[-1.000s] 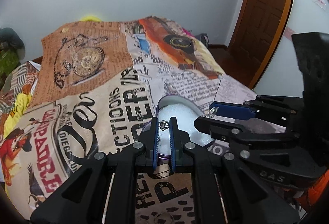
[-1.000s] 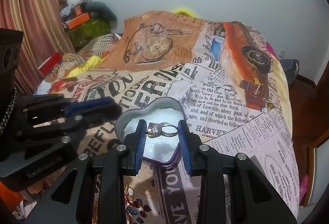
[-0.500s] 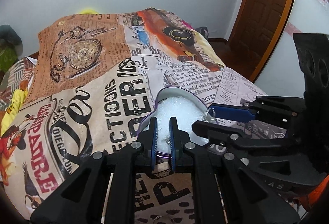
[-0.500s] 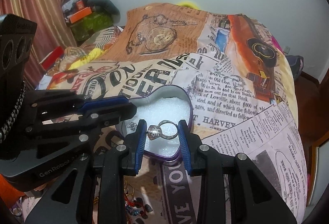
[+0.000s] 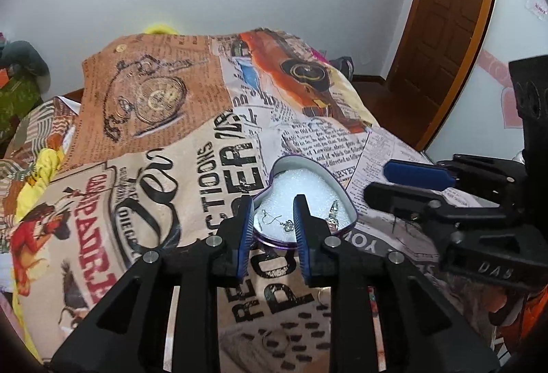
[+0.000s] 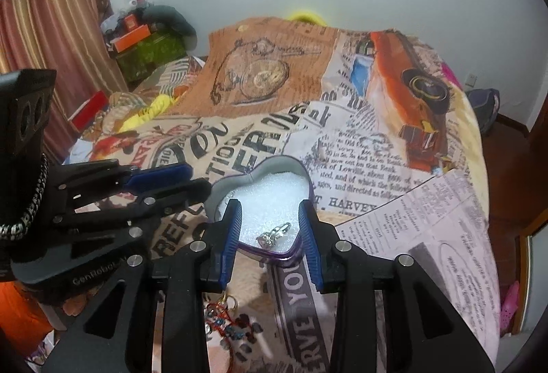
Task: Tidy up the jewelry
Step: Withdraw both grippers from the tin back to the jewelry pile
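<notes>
Now both grippers, left gripper having just opened and right gripper slightly parted, hold nothing and should lift straight clear of the earring and ring in the heart-shaped tin.

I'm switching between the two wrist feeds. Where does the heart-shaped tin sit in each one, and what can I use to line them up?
Left wrist: the heart-shaped tin sits just right of centre, beyond the open left gripper, its lobes pointing away.
Right wrist: the tin sits near centre, beyond the open right gripper; a ring lies on its white foam.
Shared landmark: the pocket-watch print on the bedspread, up-left of the tin in the left view, straight beyond it in the right.
</notes>
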A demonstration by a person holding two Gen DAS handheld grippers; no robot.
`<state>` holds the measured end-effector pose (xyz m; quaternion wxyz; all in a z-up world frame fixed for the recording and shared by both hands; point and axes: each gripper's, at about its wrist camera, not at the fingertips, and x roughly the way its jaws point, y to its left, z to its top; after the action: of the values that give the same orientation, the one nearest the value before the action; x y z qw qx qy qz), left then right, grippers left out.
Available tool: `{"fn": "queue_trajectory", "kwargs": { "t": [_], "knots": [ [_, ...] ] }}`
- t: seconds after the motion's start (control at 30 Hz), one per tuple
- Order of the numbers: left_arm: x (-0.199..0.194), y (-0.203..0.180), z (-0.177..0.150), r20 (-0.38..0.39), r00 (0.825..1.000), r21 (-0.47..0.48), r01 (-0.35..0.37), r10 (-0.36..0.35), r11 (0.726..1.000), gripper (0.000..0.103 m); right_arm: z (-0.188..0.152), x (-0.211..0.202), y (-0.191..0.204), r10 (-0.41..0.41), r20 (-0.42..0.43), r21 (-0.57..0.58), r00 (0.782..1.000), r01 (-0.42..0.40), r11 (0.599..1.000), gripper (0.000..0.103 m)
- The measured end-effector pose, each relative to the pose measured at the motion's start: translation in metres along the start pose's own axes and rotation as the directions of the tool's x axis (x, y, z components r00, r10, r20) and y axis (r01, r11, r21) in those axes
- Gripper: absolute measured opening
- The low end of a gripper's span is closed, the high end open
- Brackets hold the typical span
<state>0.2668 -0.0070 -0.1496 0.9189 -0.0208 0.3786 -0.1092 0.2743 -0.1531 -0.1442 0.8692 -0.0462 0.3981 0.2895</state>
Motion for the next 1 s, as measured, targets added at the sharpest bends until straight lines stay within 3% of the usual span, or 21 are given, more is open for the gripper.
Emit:
{"fn": "queue_trajectory", "kwargs": {
  "t": [0.5, 0.8, 1.0],
  "knots": [
    [-0.074, -0.015, -0.024, 0.023, 1.0, 0.017, -0.011, 0.011, 1.0, 0.023, -0.016, -0.063, 0.013, -0.068, 0.05, 0.026, 0.996, 0.066, 0.997, 0.031],
    [-0.077, -0.026, -0.046, -0.03, 0.999, 0.039, -0.023, 0.024, 0.999, 0.023, -0.041, -0.068, 0.023, -0.101, 0.008, 0.025, 0.995, 0.101, 0.995, 0.031],
    [-0.064, -0.014, -0.072, -0.103, 0.995, -0.021, -0.019, 0.017, 1.0, 0.023, -0.06, -0.064, 0.024, -0.098, -0.032, 0.039, 0.995, 0.099, 0.994, 0.032]
  ]
}}
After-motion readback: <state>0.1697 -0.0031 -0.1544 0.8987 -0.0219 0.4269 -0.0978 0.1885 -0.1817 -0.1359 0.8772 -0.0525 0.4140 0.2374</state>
